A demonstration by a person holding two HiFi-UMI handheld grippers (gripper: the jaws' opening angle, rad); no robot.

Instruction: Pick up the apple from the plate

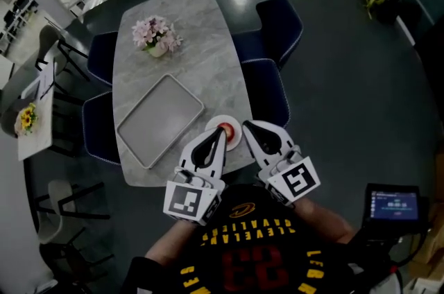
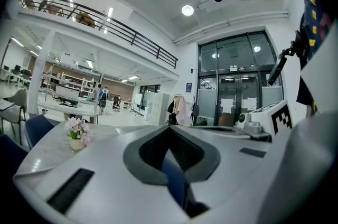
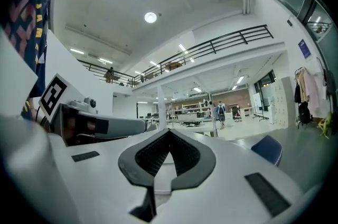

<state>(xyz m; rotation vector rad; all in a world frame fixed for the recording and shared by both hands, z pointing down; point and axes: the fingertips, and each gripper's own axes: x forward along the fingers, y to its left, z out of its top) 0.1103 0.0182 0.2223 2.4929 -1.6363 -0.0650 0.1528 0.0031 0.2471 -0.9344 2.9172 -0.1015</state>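
Grey tabletop (image 1: 208, 57) edge holds the plate (image 1: 216, 121) and apple (image 1: 229, 132); left claw (image 1: 223, 130) and right claw (image 1: 245, 125), both pinched together and empty, could knock the apple off unless opened.

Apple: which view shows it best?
Head view: the apple shows red on the plate at the near edge of the table, partly behind the left gripper. Neither gripper view shows it; both aim out over the room.
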